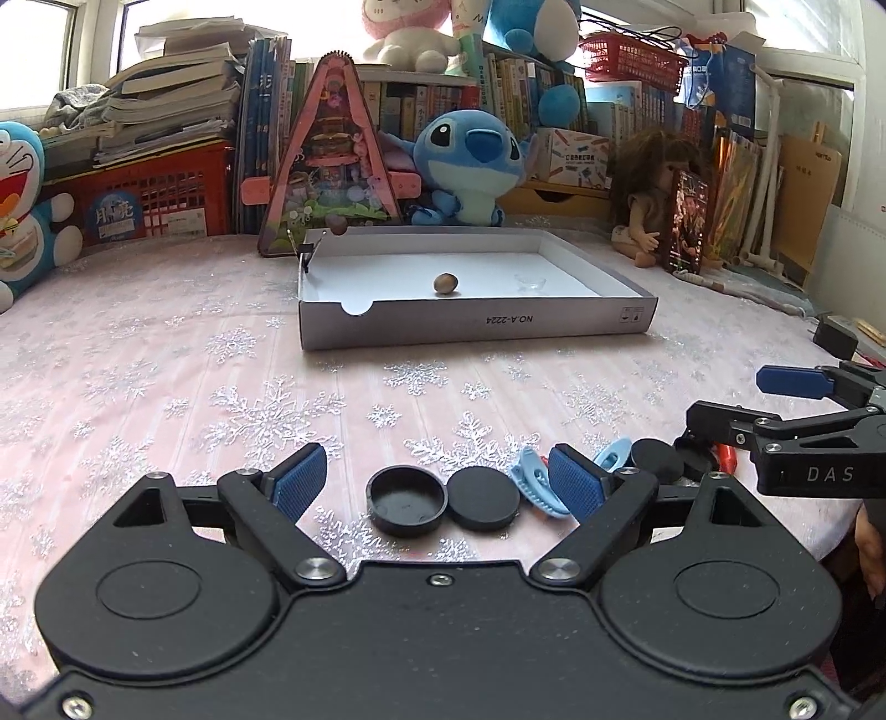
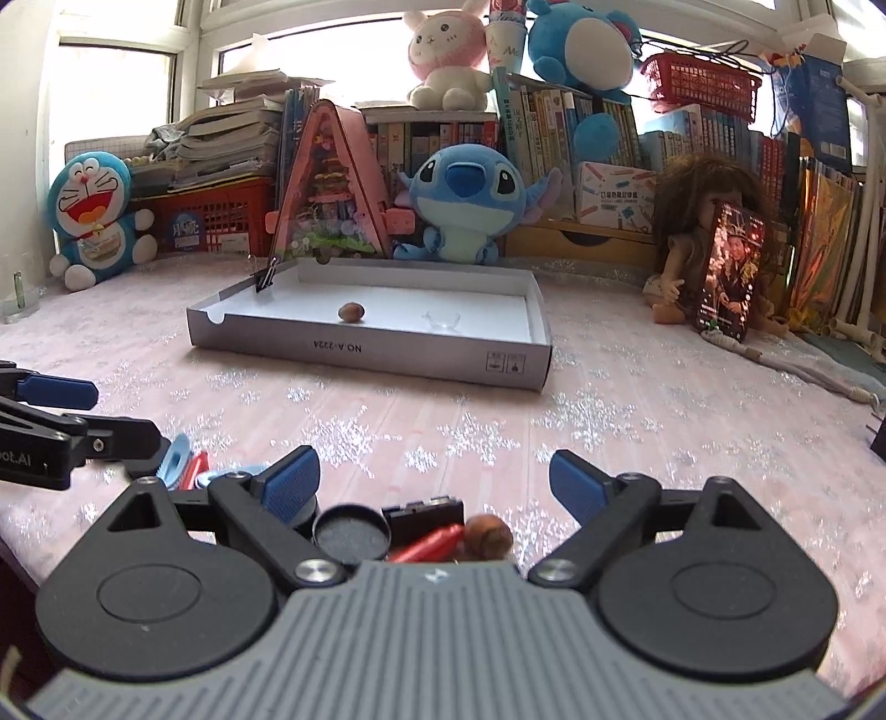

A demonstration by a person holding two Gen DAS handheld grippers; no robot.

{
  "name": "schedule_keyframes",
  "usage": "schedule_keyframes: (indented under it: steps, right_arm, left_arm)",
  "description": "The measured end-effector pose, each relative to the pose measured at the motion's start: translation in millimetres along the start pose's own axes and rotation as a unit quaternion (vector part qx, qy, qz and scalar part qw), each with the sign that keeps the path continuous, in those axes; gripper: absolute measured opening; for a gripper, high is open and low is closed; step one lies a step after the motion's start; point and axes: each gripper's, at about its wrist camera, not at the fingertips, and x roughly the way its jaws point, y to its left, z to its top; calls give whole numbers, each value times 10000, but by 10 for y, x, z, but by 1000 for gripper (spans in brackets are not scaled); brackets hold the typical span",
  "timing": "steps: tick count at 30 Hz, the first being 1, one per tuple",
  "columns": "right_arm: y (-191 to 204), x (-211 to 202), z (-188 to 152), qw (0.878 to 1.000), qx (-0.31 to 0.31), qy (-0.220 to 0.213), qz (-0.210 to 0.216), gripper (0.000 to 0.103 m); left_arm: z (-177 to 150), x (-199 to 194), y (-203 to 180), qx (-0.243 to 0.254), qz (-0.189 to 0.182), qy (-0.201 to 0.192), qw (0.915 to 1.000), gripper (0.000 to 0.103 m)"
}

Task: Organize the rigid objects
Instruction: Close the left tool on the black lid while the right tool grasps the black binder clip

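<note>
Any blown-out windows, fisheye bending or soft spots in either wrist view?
Left wrist view: the windows are blown out white and the box edges bow. Right wrist view: the windows are overexposed too, the picture darkens at the corners, and the nut close to the lens looks soft.

The tabletop, under a pink snowflake-patterned cloth, bears a shallow white box in the middle. Near the front lie black round caps, a blue hair clip, a red stick and a brown nut.
</note>
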Motion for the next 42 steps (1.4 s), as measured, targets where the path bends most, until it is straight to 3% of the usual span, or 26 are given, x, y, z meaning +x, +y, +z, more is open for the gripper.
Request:
schedule_keyframes:
  steps: [8,15,28,35,42]
  right_arm:
    - [-108,-45,-81,9995,314,-7,-92,91]
    - [-83,-55,-89,9998,83,-39,-172,84]
    - [61,74,-77,9988,-467,116,-69,59]
    - [106,147,-67,9974,-678,236,-17,39]
    - [81,179,-14,9985,-473,261,60,38]
  left_arm:
    - [-38,-64,85,-70,59,-9,10000,78]
    - [-62,-58,140,-143,26,117,9998,52]
    - [-81,-40,109,37,158,58,9999,45]
    - [-101,-34,131,-15,141,92,9999,44]
    - [-101,-41,144,-71,124,88,9999,38]
